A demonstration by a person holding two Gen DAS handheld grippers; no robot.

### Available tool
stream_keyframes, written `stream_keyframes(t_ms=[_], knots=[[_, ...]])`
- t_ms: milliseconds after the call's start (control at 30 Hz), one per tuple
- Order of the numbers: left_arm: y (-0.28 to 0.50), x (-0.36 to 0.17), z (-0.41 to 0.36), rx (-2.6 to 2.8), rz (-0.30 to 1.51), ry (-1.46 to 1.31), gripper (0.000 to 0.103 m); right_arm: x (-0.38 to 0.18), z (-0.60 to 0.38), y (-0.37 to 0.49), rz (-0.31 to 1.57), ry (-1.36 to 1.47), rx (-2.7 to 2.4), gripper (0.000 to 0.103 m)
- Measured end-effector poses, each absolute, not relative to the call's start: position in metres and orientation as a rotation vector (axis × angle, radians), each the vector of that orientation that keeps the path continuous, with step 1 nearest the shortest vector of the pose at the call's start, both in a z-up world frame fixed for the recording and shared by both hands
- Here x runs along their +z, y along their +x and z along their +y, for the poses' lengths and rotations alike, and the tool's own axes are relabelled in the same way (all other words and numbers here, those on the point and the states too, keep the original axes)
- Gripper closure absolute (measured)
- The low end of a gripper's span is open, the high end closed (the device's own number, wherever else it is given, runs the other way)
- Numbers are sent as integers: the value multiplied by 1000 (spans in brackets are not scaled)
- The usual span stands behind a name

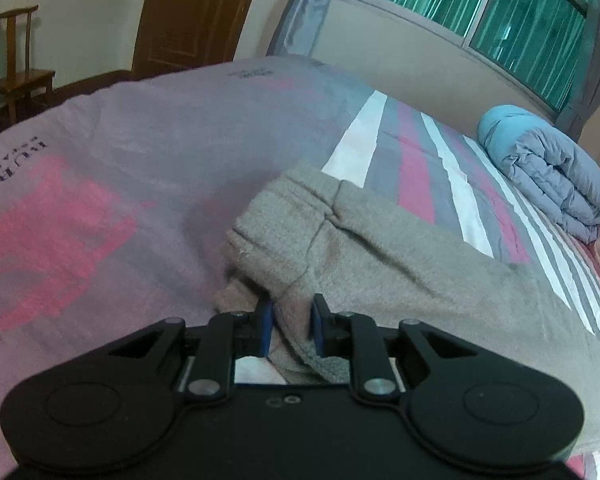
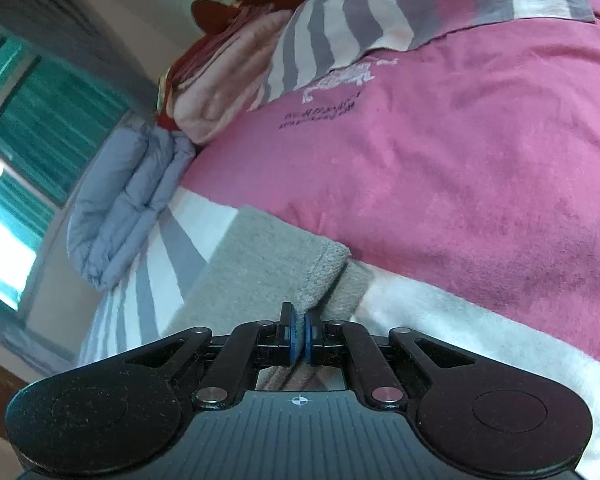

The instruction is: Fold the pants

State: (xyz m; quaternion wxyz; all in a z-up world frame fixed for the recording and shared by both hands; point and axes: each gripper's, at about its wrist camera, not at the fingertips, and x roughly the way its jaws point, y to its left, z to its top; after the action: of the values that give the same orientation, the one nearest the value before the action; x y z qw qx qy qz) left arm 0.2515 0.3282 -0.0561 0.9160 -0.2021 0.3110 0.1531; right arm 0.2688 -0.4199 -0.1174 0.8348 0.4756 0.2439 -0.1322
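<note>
Grey fleece pants (image 1: 380, 256) lie on the bed, with the waistband end at the far left in the left wrist view. My left gripper (image 1: 293, 326) has its blue pads closed on a thick bunch of the pants' near edge. In the right wrist view the pants (image 2: 260, 264) show a hemmed cuff end. My right gripper (image 2: 299, 338) is shut tight on that cuff's edge, with fabric pinched between the blue pads and hanging below them.
The bed has a pink and grey bedspread (image 1: 120, 168) with stripes (image 1: 440, 168). A rolled blue quilt (image 1: 548, 168) lies by the window wall and also shows in the right wrist view (image 2: 124, 200). Folded pink bedding (image 2: 220, 76) is beyond it. A wooden chair (image 1: 16, 72) and a door (image 1: 192, 12) stand behind.
</note>
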Motion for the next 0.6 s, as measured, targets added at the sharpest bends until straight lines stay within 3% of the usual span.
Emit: stream_keyframes(t_ms=[233, 300, 367, 467, 600], knots=[[243, -60, 327, 319, 667, -444, 90, -123, -424, 274, 569, 1007, -273, 100], [236, -60, 329, 334, 669, -464, 80, -118, -425, 273, 576, 1000, -268, 100], [224, -58, 333, 362, 643, -494, 54, -115, -427, 268, 583, 1006, -260, 98], [205, -47, 330, 423, 608, -443, 56, -93, -420, 247, 503, 896, -300, 84], [205, -23, 311, 420, 537, -332, 51, -64, -401, 239, 416, 784, -279, 83]])
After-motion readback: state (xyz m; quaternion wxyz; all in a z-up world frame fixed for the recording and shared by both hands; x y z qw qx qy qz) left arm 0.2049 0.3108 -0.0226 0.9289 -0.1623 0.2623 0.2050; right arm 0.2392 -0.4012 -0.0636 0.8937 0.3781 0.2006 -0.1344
